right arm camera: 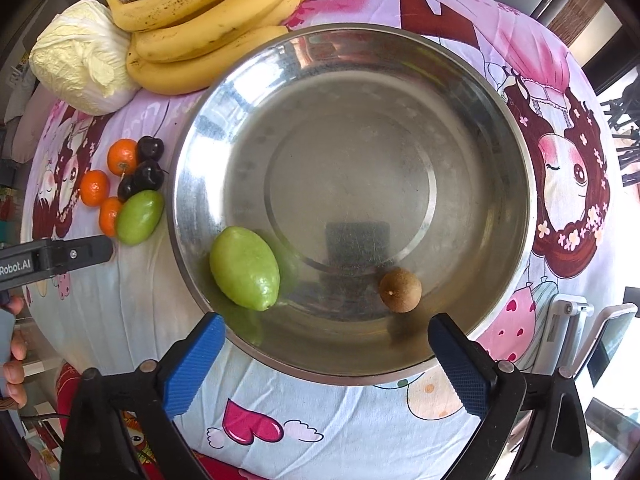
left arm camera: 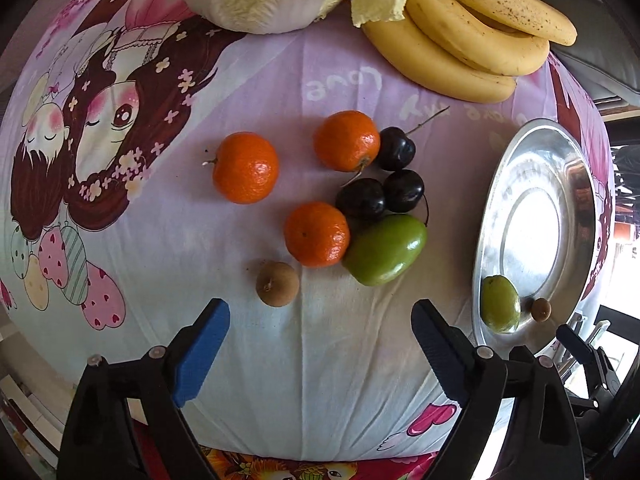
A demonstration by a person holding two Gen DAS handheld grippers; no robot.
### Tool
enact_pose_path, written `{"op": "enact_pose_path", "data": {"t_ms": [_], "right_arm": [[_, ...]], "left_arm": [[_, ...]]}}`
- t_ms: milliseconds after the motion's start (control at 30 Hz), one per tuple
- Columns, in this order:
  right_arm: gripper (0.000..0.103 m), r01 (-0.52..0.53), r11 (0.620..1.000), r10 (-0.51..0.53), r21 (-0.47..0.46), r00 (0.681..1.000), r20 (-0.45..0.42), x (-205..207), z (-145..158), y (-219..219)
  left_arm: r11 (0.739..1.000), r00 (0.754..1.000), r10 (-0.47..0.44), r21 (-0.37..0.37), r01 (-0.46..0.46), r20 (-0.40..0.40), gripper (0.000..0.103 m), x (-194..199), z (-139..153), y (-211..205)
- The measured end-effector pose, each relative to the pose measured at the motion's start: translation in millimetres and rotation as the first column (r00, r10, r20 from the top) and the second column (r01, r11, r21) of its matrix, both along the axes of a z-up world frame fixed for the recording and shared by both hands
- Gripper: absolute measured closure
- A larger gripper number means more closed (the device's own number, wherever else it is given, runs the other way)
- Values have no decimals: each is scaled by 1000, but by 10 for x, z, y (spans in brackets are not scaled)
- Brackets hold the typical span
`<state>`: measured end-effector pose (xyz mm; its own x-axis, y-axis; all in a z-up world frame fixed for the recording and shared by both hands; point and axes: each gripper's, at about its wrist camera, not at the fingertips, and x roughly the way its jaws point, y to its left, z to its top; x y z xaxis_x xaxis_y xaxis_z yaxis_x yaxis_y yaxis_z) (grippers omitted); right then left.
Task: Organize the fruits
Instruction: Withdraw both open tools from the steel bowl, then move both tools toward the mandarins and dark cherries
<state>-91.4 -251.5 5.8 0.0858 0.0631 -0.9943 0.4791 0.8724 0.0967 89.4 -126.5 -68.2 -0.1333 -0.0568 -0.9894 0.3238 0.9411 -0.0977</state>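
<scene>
While both pairs of fingers stand wide apart and empty, we hold the left gripper (left arm camera: 320,344) over the cloth (left arm camera: 240,340) near a brown longan (left arm camera: 277,284), 3 tangerines (left arm camera: 245,168), 3 cherries (left arm camera: 403,191) and a green fruit (left arm camera: 385,250). Our right gripper (right arm camera: 326,360) hangs above the steel bowl (right arm camera: 500,152), which holds 1 green fruit (right arm camera: 244,268) and 1 longan (right arm camera: 400,290).

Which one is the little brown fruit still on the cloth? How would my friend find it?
Start at the big metal bowl, then go to the fruit pile on the cloth beside it. The little brown fruit sits alone at the pile's near edge, by an orange. It is dull, round and smaller than its shiny neighbours.
</scene>
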Motion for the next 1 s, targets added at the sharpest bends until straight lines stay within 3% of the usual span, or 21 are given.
{"op": "enact_pose_path", "data": {"t_ms": [533, 867, 1000], "right_arm": [[0, 14, 1000, -14, 5, 999, 50, 353, 74, 73], [0, -6, 1000, 6, 3, 996, 90, 723, 281, 308], [0, -21, 999, 14, 50, 991, 135, 808, 281, 342]], "left_arm": [[997, 989, 73, -31, -70, 125, 7, 679, 158, 1054], [997, 967, 60, -67, -45, 248, 7, 981, 484, 1452], [995, 971, 56, -91, -36, 233, 7, 1219, 578, 1512]]}}
